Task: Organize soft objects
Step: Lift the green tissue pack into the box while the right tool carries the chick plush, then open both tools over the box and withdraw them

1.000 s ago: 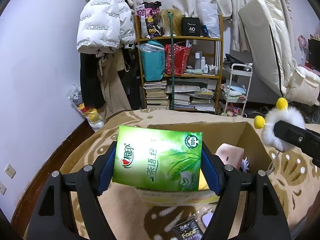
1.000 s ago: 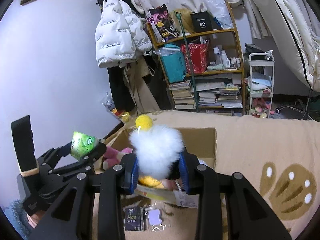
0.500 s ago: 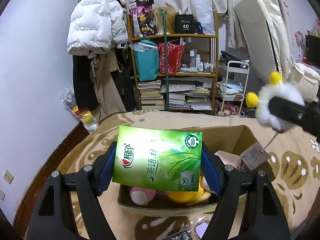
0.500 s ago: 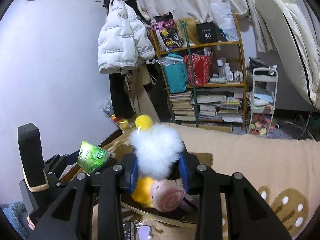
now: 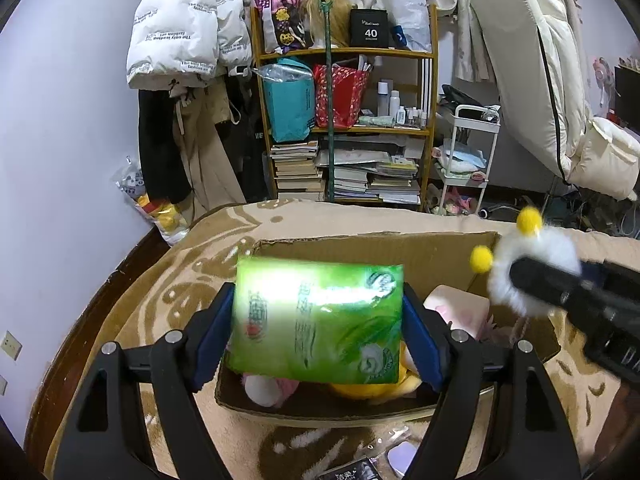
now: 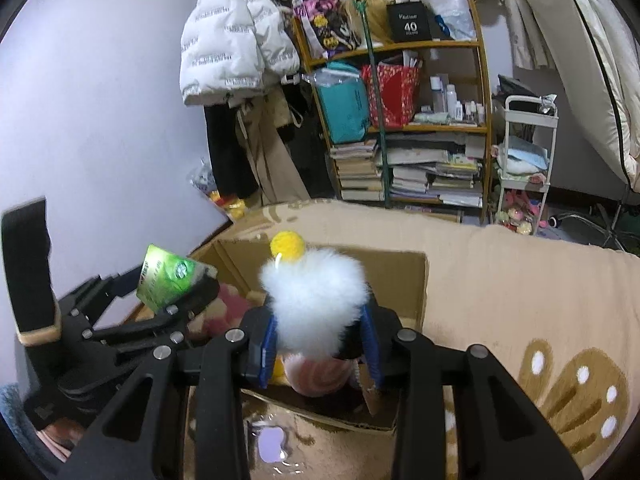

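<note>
Partly done: plush toys [image 5: 372, 386] already in cardboard box [image 5: 360, 248], lower frame. Left hand-held gripper [image 5: 318, 336] opening around green tissue pack [image 5: 318, 320]; right hand-held gripper [image 6: 318, 340] opening around white fluffy toy [image 6: 316, 300]; both not yet dropped in.

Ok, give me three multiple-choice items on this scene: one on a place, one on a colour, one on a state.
1. Where is the open brown cardboard box?
A. On the beige patterned blanket
B. On the wooden shelf
C. On the white cart

2. What colour are the pompoms on the white fluffy toy?
A. Red
B. Yellow
C. Blue

3. What sits between the left gripper fingers?
A. Nothing
B. A book
C. A green plastic tissue pack

Key: 1 A, the blanket spreads under the box; 2 B, a yellow ball tops the fluff; 3 C, the pack fills the gap.
</note>
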`<state>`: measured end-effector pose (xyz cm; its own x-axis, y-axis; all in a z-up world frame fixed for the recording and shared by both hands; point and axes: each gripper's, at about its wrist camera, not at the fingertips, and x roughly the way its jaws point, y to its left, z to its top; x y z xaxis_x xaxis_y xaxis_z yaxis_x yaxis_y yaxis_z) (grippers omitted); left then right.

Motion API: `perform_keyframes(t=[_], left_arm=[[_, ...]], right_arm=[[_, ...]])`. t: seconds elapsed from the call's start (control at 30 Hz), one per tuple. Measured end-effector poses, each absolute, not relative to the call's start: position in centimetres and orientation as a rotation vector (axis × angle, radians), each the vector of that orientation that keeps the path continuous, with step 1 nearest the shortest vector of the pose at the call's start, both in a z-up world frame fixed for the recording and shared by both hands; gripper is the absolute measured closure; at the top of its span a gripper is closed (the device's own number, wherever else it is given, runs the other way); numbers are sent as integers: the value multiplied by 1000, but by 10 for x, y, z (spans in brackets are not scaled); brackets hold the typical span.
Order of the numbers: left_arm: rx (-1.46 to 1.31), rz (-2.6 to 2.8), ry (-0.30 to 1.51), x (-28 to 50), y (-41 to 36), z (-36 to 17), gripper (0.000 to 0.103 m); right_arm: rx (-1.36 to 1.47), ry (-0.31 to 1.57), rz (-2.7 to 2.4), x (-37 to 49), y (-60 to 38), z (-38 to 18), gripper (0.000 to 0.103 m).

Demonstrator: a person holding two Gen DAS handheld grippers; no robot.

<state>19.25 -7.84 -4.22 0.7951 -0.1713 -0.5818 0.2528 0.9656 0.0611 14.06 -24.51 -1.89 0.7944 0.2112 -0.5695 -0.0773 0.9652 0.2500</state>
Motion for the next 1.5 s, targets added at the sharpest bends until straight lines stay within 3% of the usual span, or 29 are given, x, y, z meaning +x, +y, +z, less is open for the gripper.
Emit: perform_keyframes(t=[0.07, 0.2, 0.5, 0.6, 0.7, 0.87, 1.1, 1.5], left_arm=[[138, -221, 604, 193, -78, -40, 14], [143, -204, 583, 190, -75, -38, 13], [116, -171, 599, 191, -64, -34, 12], [131, -154, 581, 186, -62, -32, 7], [157, -142, 562, 180, -61, -30, 6], [156, -134, 566, 169, -60, -23, 5], [157, -115, 606, 157, -52, -19, 5], [117, -124, 725, 141, -27, -22, 5]], right_arm=[[218, 651, 155, 140, -245, -24, 64], [230, 664, 156, 139, -246, -27, 63], [245, 664, 152, 133, -251, -30, 50], [254, 662, 145, 130, -254, -27, 49], [263, 653, 138, 125, -255, -23, 35], [268, 654, 133, 116, -254, -18, 28], [261, 663, 117, 103, -250, -18, 11], [188, 698, 121, 79, -229, -20, 10]])
